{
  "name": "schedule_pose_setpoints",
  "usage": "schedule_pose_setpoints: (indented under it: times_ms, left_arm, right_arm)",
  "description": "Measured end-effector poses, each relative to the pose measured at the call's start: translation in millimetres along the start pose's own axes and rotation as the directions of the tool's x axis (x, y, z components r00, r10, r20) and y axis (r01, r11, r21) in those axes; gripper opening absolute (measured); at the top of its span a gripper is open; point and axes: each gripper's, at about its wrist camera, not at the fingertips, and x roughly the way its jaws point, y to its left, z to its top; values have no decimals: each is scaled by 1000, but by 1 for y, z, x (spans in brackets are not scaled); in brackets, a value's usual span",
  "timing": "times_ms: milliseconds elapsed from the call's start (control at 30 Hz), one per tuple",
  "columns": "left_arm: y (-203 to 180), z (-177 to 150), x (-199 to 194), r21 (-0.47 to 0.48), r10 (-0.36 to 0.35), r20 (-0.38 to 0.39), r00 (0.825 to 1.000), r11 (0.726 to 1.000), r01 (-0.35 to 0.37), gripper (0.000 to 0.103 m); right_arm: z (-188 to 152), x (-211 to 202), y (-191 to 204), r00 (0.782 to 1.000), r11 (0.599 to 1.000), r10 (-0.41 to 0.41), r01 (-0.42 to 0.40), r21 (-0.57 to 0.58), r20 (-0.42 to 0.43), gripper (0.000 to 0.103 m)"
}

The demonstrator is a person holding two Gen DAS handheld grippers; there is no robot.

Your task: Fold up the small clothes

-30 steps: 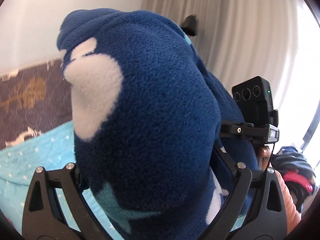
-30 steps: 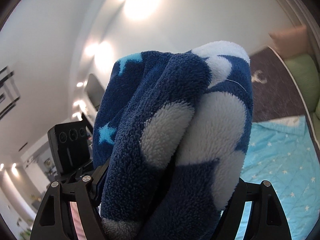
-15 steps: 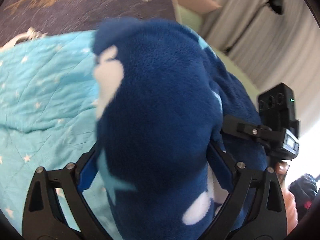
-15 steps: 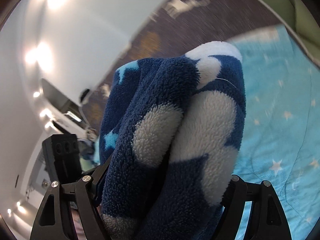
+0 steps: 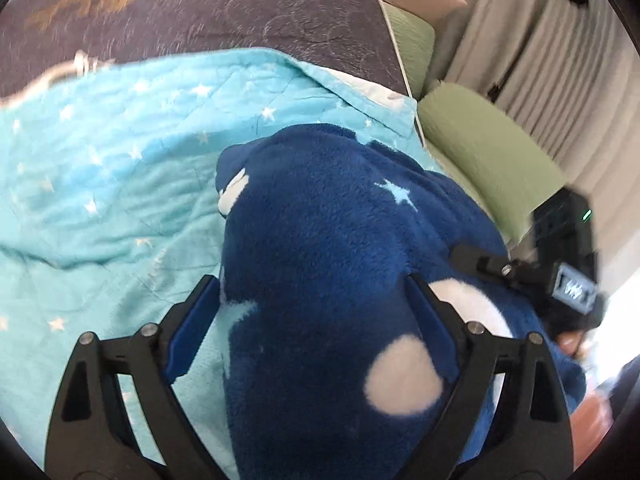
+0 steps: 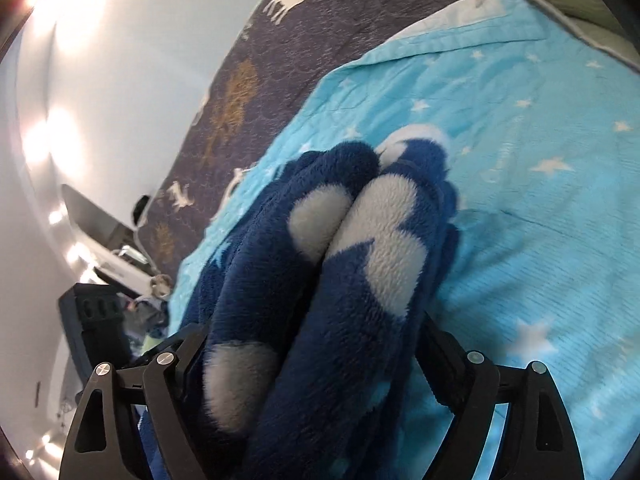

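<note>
A dark blue fleece garment [image 5: 320,240] with white spots and pale stars fills both views. It is bunched thickly and rests on the light blue star-print blanket [image 5: 120,168]. My left gripper [image 5: 310,284] holds one bunch, its jaws wide and closing, both pads against the fleece. In the right wrist view the same fleece garment [image 6: 340,260] lies doubled between the fingers of my right gripper [image 6: 312,324], whose jaws are opening while the fabric still fills the gap. Both sets of fingertips are partly buried in the pile.
A dark bedspread [image 5: 200,20] with white deer lies beyond the blanket. Green cushions [image 5: 480,148] and a curtain [image 5: 540,40] stand at the right. The other gripper's camera block [image 5: 568,240] is close on the right. A white wall [image 6: 80,100] is to the left.
Both grippers have come down with the fleece from up in the air to the blue blanket. The views have tilted from the wall and curtain down onto the bed.
</note>
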Motion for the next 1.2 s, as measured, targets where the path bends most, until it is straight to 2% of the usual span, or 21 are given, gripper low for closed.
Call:
schedule_pose_setpoints:
  times_ms: [33, 100, 133, 200, 267, 333, 400, 433, 467, 500, 533, 600, 633, 700, 833, 900, 967, 1033, 1100, 1133, 1200]
  left_arm:
    - [-6, 0, -3, 34, 28, 9, 1000, 999, -28, 92]
    - [-16, 1, -10, 81, 62, 16, 998, 995, -63, 91]
    - [-22, 0, -18, 91, 60, 13, 998, 994, -60, 91]
    - [-28, -2, -31, 87, 42, 19, 999, 995, -43, 91]
    - [-35, -8, -52, 95, 0, 47, 999, 995, -4, 91]
    - [-41, -14, -68, 125, -38, 74, 997, 992, 28, 91]
    - [-46, -21, -69, 158, -35, 62, 997, 987, 25, 91]
    - [-48, -26, -59, 182, 6, 23, 1000, 983, -10, 91]
    - [-49, -31, -48, 200, 52, -8, 999, 979, -49, 91]
    - [-50, -37, -38, 229, 112, -20, 994, 968, -104, 93]
    - [-52, -48, -26, 277, 186, -3, 982, 944, -178, 96]
    - [-54, -63, -14, 327, 219, 8, 976, 922, -209, 103]
    - [-54, -68, -11, 344, 224, 27, 974, 913, -220, 103]
    - [-49, -69, -14, 311, 211, 39, 977, 926, -212, 103]
    - [-33, -61, -41, 211, 169, 8, 986, 963, -167, 98]
    - [-38, -67, -76, 207, 175, 65, 982, 961, -185, 98]
    - [-50, -80, -123, 214, 168, 150, 974, 957, -198, 98]
    - [-62, -96, -170, 221, 153, 213, 965, 955, -200, 98]
    - [-74, -115, -216, 218, 151, 265, 952, 953, -212, 102]
    - [-79, -126, -238, 210, 156, 292, 944, 952, -222, 102]
    - [-86, -147, -274, 191, 153, 316, 936, 956, -221, 102]
  right_arm:
    - [1, -8, 1, 1000, 1000, -28, 28, -3, 7, 87]
    - [-2, -34, 18, 989, 989, -145, 145, -13, 35, 87]
    - [-3, -51, 29, 975, 976, -214, 216, -20, 64, 87]
    - [-9, -78, 50, 959, 963, -262, 267, -38, 109, 87]
    - [-20, -106, 78, 960, 963, -243, 256, -83, 137, 87]
    - [-35, -124, 103, 972, 970, -190, 207, -127, 136, 86]
    - [-51, -129, 121, 989, 980, -111, 126, -156, 100, 81]
    - [-56, -126, 124, 991, 980, -104, 116, -159, 84, 78]
    - [-64, -117, 124, 990, 979, -122, 130, -154, 64, 70]
    - [-69, -109, 119, 987, 976, -155, 160, -146, 44, 58]
    - [-73, -95, 111, 976, 968, -217, 217, -127, 14, 50]
    - [-84, -59, 76, 935, 939, -344, 342, -37, -81, 16]
    - [-90, -50, 62, 928, 932, -360, 361, -8, -95, 16]
    - [-97, -49, 50, 940, 941, -333, 336, 32, -69, 15]
    - [-99, -76, 85, 922, 923, -384, 381, -56, -45, 18]
    - [-108, -99, 112, 900, 893, -435, 432, -129, 2, 22]
    - [-131, -134, 150, 877, 846, -469, 479, -233, 100, 25]
    - [-154, -161, 175, 865, 820, -474, 502, -274, 166, 33]
    - [-186, -195, 201, 861, 812, -455, 506, -292, 228, 48]
    - [-202, -209, 212, 860, 809, -441, 505, -301, 255, 51]
    - [-234, -234, 234, 841, 789, -440, 530, -312, 316, 56]
